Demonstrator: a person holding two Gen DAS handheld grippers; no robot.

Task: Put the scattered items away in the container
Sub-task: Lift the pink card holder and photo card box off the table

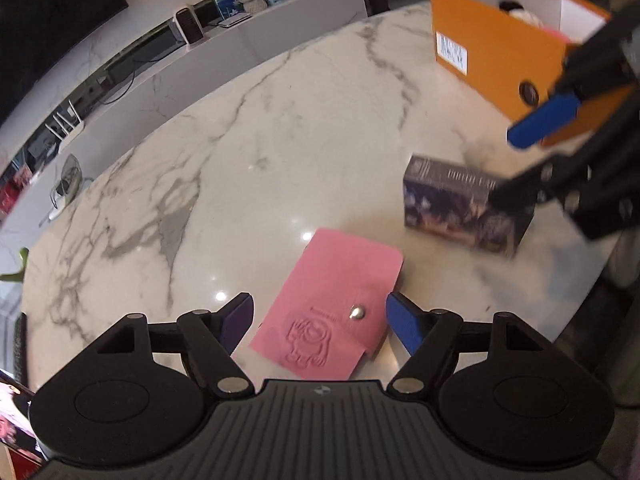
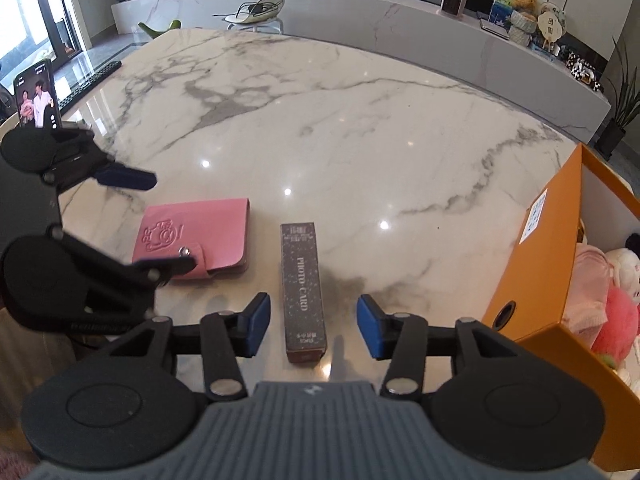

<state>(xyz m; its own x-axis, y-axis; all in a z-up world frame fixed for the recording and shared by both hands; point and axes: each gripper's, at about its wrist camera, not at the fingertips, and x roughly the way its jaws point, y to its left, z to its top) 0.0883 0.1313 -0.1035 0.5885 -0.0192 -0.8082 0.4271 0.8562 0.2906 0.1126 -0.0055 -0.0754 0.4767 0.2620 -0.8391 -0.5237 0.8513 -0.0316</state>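
Here the left gripper [image 1: 320,322] has its fingers spread either side of the pink card holder [image 1: 334,314] on the marble table [image 1: 240,160]. The right gripper [image 2: 314,326] is likewise apart, flanking the dark photo-card box [image 2: 303,292]. Only the right wrist view looks into the orange container [image 2: 536,272], where plush toys [image 2: 612,304] lie.

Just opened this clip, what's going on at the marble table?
A person is tidying with two handheld tongs. The left tongs are open around the pink snap-button card holder, which lies flat on the marble table. The right tongs are open around the dark PHOTO-CARD box, not yet gripping. The orange box to the right already holds plush toys.
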